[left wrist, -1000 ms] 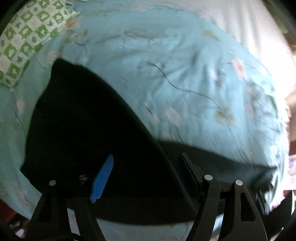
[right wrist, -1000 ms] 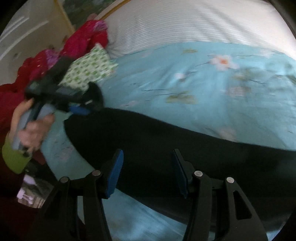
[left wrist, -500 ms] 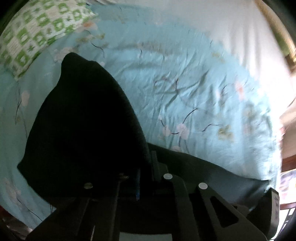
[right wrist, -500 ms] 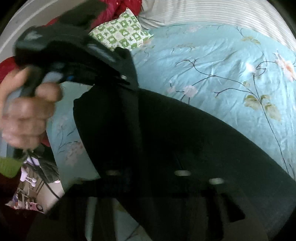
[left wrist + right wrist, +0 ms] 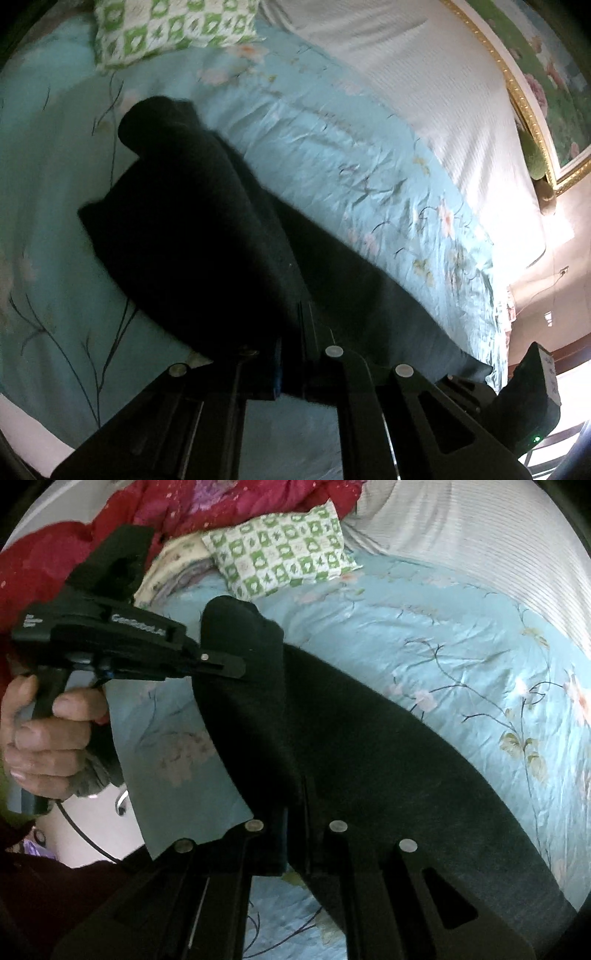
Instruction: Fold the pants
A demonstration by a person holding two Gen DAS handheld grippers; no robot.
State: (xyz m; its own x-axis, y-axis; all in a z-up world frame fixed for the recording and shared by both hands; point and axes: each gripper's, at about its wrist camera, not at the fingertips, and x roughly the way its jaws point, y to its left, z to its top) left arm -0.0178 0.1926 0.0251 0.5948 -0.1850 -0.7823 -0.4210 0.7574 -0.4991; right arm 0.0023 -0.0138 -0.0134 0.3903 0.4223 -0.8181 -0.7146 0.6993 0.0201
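Black pants (image 5: 192,236) lie on a light blue floral bedspread (image 5: 332,147). My left gripper (image 5: 295,354) is shut on the pants' near edge and holds the cloth lifted, so a flap hangs toward the green pillow. My right gripper (image 5: 295,834) is also shut on the pants (image 5: 369,746), holding a raised fold. In the right wrist view the left gripper (image 5: 221,664), held in a hand, clamps the upper edge of the lifted flap. The rest of the pants runs flat to the right.
A green and white checked pillow (image 5: 284,557) sits at the bed's head beside a red quilt (image 5: 221,502). A white striped sheet (image 5: 424,85) covers the far side. A gold-framed picture (image 5: 535,92) hangs beyond. The bed's edge is near my grippers.
Both grippers went from open above the pants to shut on the cloth, then lifted it. The pants' near end has risen off the bedspread into a hanging fold.
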